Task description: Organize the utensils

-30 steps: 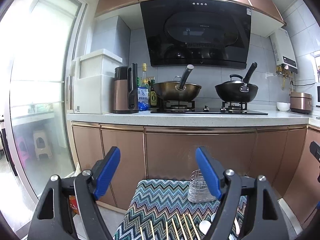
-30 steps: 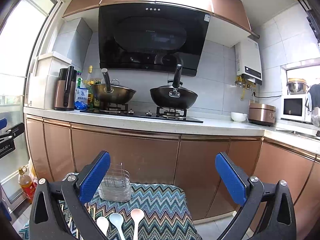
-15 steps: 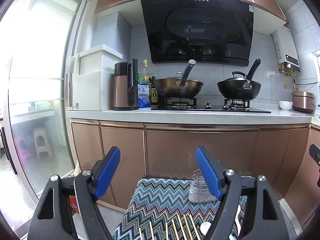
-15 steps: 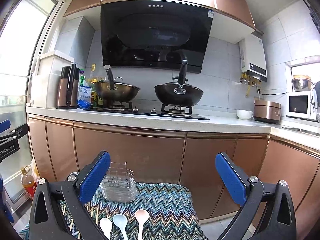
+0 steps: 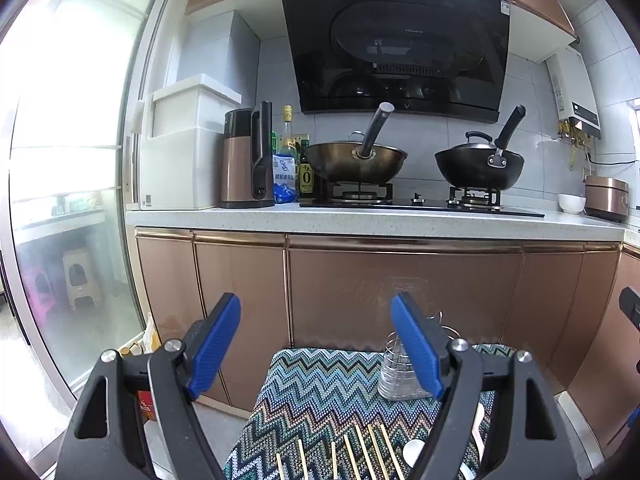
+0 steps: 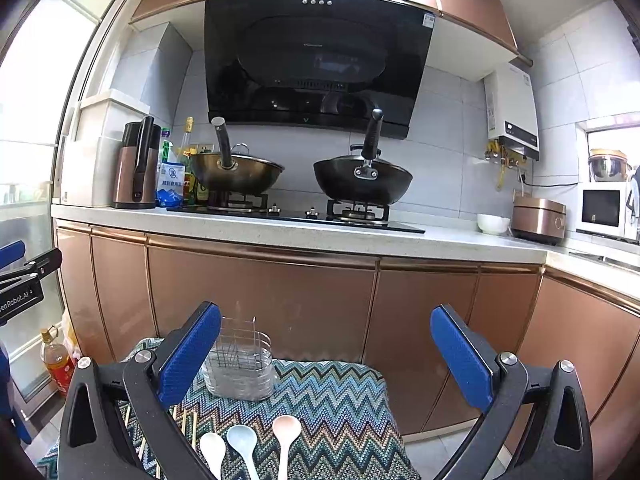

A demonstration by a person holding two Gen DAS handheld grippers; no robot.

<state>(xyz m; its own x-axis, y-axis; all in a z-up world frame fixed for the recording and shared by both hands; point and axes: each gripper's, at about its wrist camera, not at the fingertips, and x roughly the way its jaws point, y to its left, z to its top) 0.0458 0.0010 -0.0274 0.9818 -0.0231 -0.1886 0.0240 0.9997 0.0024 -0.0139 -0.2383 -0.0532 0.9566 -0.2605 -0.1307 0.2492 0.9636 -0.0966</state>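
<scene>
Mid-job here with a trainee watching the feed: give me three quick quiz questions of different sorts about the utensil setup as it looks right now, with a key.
1. True or false: the wire utensil holder already has spoons standing in it.
2. Multiple choice: how many spoons lie on the zigzag cloth in the right wrist view? A) one B) three C) five
3. Fill in: the chopsticks lie on the cloth between the fingers of the left gripper, whose jaws are ____; the right gripper stands the same.

Key
1. False; it looks empty.
2. B; white, pale blue and pink.
3. Open; neither grips anything.
</scene>
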